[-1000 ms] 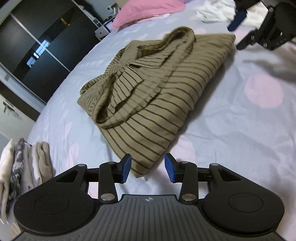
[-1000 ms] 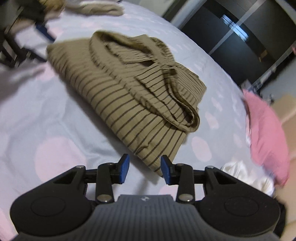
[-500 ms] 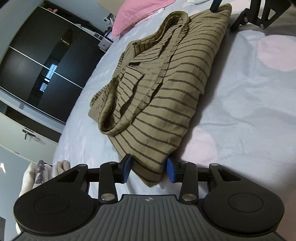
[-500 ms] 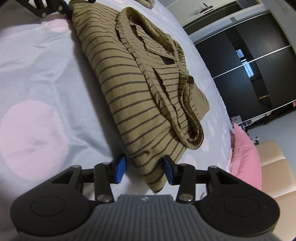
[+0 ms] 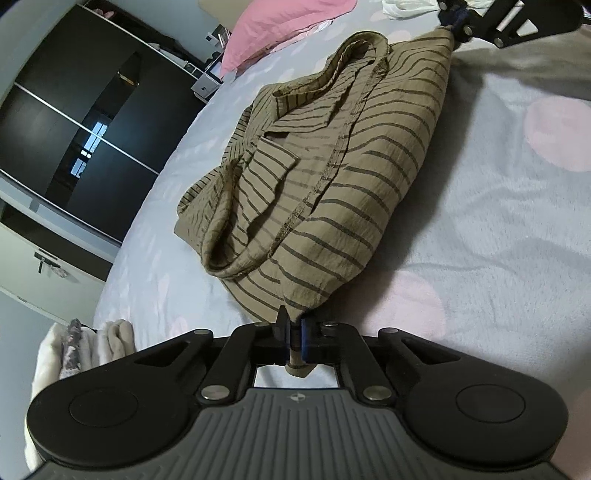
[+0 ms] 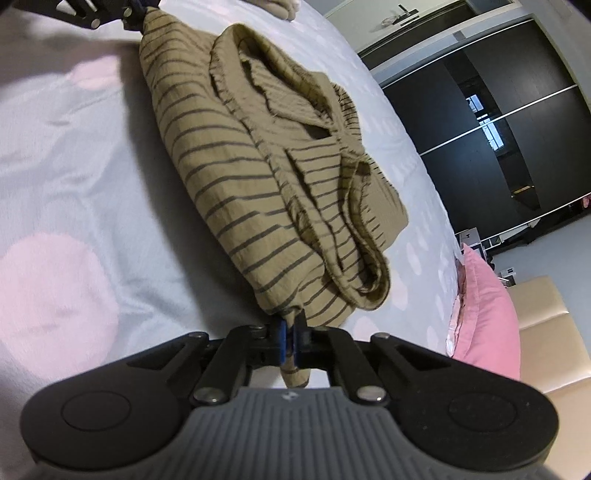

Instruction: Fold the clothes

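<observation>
A corner of the tan cotton shirt with thin dark stripes [image 5: 332,192] is pinched tight between the blue-padded fingers of the left gripper [image 5: 293,332]. A little tail of cloth is pushed out behind the pads. The far corner on the same long edge is pinched just as tight by the right gripper [image 6: 290,341], and a little tail of cloth is seen behind its pads too. Each gripper is also seen small at the top of the other's view, closed on its own corner.

The shirt is laid on the pale grey bed cover with big pink dots [image 5: 498,229], in the middle of the bed. It has already been folded into a long, thick bundle. The collar and the front opening are seen on top, and the layers there are loose and a bit lumpy, so the fold is not neat yet. The edge between the two grippers is pulled nearly straight.

The work looks about halfway done. The two corners are held, so the next fold can be started. At least one more fold is likely needed, and then some smoothing.

Farther out, a small stack of folded light clothes [image 5: 88,347] is seen at the bed's edge, a pink pillow [image 5: 280,26] by the head of the bed, and a white crumpled piece of clothing [image 5: 410,6] close by it, perhaps still to be folded.
</observation>
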A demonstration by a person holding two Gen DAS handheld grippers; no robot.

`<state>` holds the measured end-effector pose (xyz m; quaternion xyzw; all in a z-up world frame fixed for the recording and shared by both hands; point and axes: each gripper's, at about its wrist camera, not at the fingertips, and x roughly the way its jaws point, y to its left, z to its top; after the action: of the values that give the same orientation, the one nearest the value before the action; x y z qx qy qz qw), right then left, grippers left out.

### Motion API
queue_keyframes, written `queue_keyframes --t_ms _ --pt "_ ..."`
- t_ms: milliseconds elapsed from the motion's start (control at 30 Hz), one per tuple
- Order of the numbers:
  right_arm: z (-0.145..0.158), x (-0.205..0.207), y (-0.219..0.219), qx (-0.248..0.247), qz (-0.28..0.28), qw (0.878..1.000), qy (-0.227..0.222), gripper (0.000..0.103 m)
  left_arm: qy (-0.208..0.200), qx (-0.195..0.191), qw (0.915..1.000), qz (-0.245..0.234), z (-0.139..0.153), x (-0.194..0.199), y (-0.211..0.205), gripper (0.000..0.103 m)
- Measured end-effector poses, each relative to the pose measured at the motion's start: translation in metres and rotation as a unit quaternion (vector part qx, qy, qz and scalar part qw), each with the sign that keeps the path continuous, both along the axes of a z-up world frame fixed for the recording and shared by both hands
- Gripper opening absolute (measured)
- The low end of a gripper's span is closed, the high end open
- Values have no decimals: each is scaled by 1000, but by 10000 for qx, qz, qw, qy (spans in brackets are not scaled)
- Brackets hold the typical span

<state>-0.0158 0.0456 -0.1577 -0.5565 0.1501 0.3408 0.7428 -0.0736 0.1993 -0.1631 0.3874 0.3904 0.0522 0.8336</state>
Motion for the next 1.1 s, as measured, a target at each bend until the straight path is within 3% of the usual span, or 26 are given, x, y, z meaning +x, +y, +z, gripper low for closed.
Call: queue_keyframes --t_ms 300,833,967,1100 --pt "38 -25 -13 104 119 9999 21 3 -191 -57 9998 12 41 -29 -4 2" --pt "77 -116 -56 75 457 9974 552 3 25 -184 9997 -182 86 -100 -25 2" --pt "74 -136 -61 -142 623 9962 589 3 213 -234 9991 -265 87 -115 -31 2" --pt "58 -137 -58 -426 742 9930 817 3 644 -132 9970 -416 63 -119 -34 2"
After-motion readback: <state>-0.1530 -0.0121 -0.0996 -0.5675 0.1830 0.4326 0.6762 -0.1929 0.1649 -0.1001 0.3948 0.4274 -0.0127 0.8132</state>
